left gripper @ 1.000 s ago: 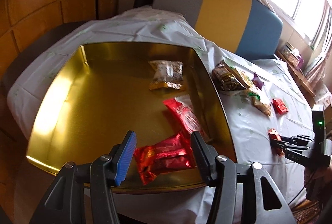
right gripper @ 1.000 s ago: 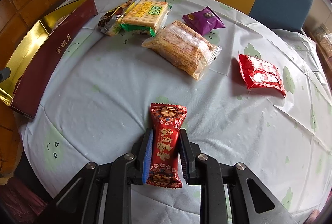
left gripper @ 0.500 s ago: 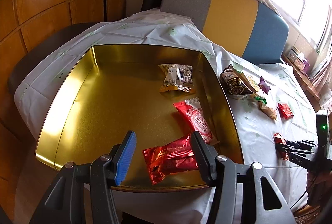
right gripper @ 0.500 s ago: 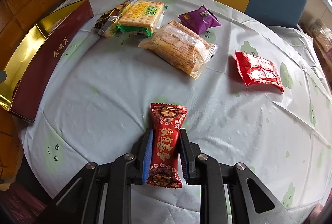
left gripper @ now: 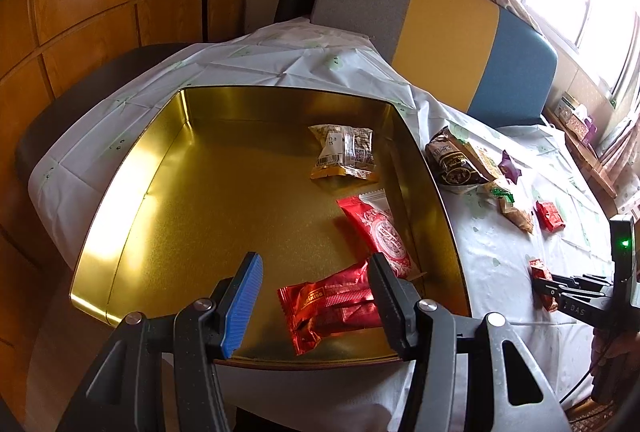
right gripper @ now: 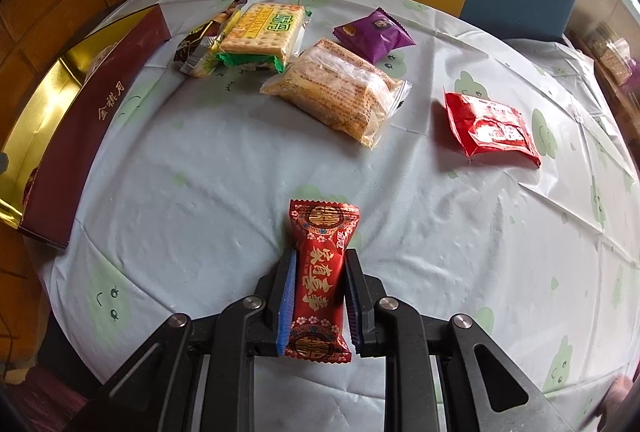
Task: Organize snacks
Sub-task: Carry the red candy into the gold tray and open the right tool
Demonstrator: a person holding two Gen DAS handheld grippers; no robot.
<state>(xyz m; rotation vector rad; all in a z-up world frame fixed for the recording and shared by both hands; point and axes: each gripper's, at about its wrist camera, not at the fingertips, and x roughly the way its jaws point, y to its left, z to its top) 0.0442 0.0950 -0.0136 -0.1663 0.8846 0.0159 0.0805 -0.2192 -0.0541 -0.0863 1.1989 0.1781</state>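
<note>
My right gripper (right gripper: 320, 260) is shut on a red patterned snack bar (right gripper: 320, 284), held lengthwise between the pads just above the tablecloth. It also shows at the right edge of the left wrist view as the right gripper (left gripper: 554, 284). My left gripper (left gripper: 314, 272) stands open over the near edge of a gold tin (left gripper: 132, 192). In the tin lie a shiny red packet (left gripper: 332, 302) below the left fingers, a red-and-white packet (left gripper: 378, 232) and a yellow-edged clear packet (left gripper: 344, 152).
On the white tablecloth (right gripper: 208, 160) lie a cracker pack (right gripper: 262, 32), a dark brown packet (right gripper: 200, 46), a clear wafer pack (right gripper: 340, 88), a purple packet (right gripper: 374, 34) and a red packet (right gripper: 490, 128). The tin's maroon wall (right gripper: 92, 120) is at the left. A padded bench (left gripper: 440, 16) stands behind the table.
Both views have shifted only slightly. The right gripper keeps its hold on the red snack bar and the left gripper stays open over the tin.
</note>
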